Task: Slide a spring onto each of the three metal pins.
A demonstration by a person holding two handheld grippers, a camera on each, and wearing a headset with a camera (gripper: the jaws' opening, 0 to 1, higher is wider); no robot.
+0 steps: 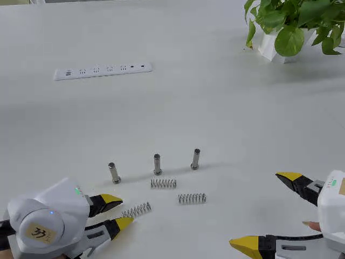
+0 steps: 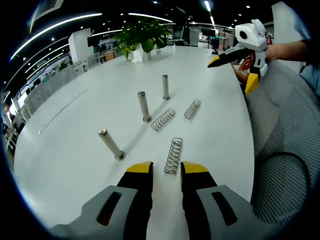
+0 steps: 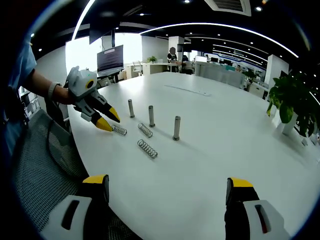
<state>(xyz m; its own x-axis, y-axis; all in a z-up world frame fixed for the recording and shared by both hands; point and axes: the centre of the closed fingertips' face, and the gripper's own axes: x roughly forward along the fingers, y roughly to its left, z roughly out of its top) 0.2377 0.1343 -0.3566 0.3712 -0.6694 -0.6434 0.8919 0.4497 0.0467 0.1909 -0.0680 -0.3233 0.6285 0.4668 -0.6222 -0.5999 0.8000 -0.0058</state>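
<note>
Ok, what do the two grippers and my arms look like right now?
Both the left gripper and right gripper have rounded white plastic bodies and black jaws ending in yellow tips. The left one carries a tan sticker with a dark mark and a small green light. The person wears blue sleeves and a pale wristband.

Open table (image 1: pixel 215 118) surrounds the three standing pins (image 1: pixel 157 163); power strip (image 1: pixel 102 70) and plant (image 1: pixel 291 27) sit well back.

sticker (image 1: pixel 38 233) on left gripper (image 1: pixel 126 211): two dark marks, not legible
tag (image 1: pixel 342 186) on right gripper (image 1: pixel 254 209): cut off, unreadable
</note>
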